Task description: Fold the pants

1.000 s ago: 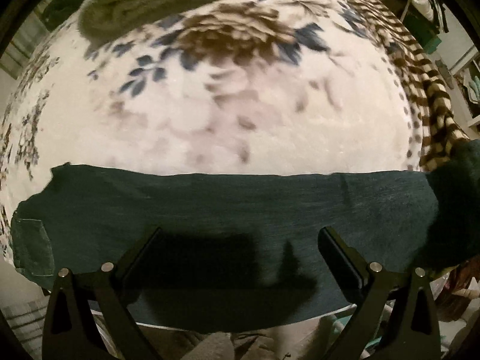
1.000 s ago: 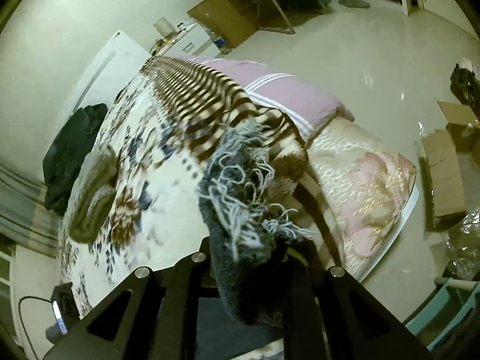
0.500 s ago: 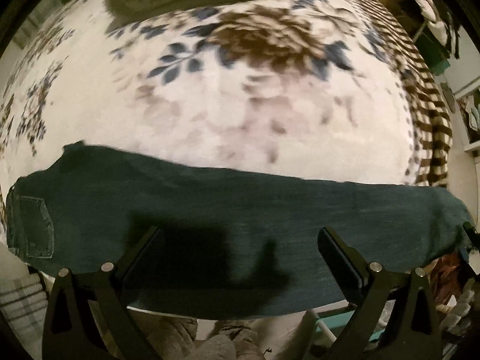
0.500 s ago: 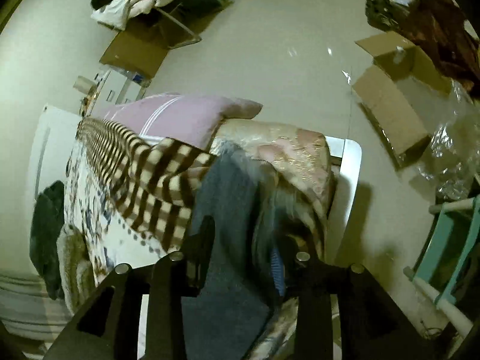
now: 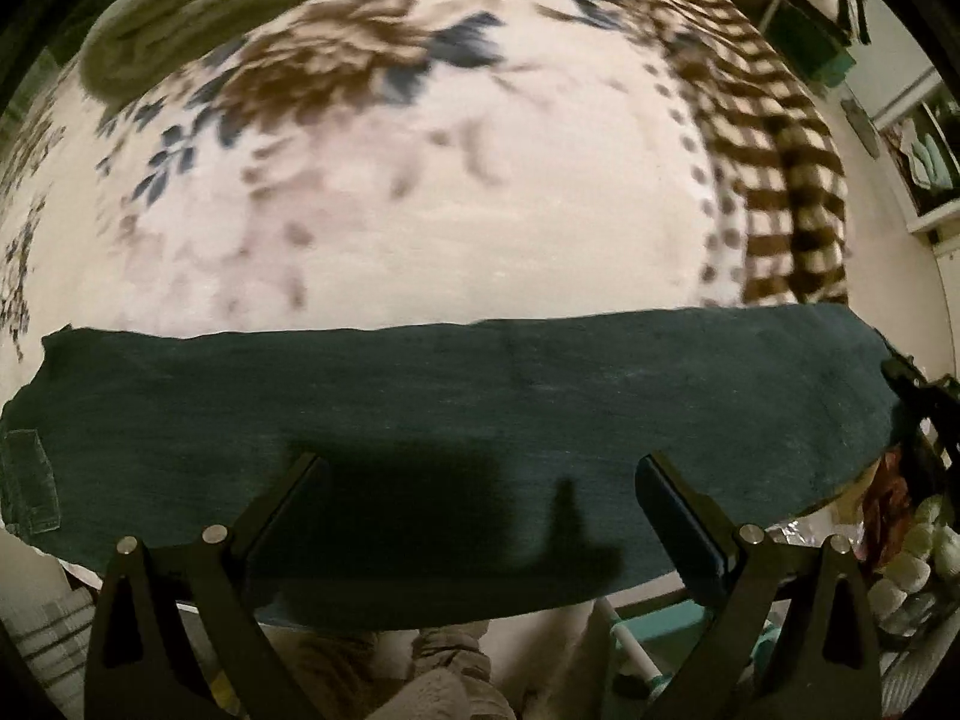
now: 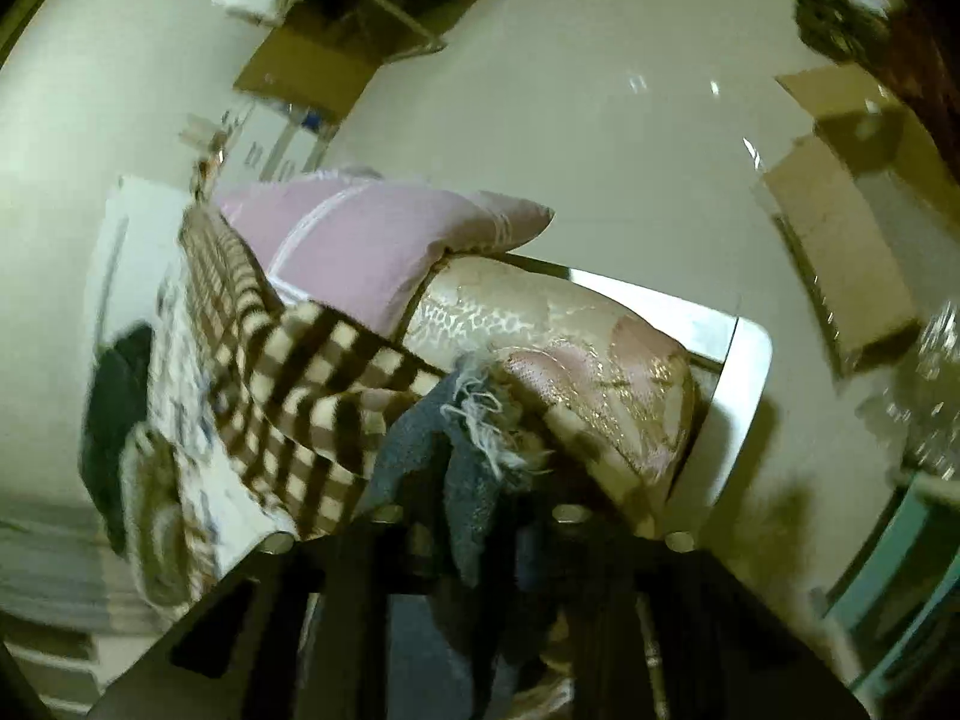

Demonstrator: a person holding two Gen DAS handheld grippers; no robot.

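1. Lying flat across the bed point(image 5: 420, 252), the dark pants point(image 5: 456, 408) stretch beneath the left gripper point(image 5: 480, 474), whose jaws stand wide and empty
2. Right gripper point(image 6: 480, 534): jaws just closed, pinching the pants' frayed hem point(image 6: 480, 414)
3. Checked blanket point(image 6: 300, 384) lies beyond

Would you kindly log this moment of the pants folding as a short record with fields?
garment: dark pants, stretched flat across the near edge of the bed
surface: floral blanket
left gripper: open above the pants, fingers spread wide, nothing between them
right gripper: shut on the frayed hem after briefly opening and closing again
nearby: pink pillow, folded towel
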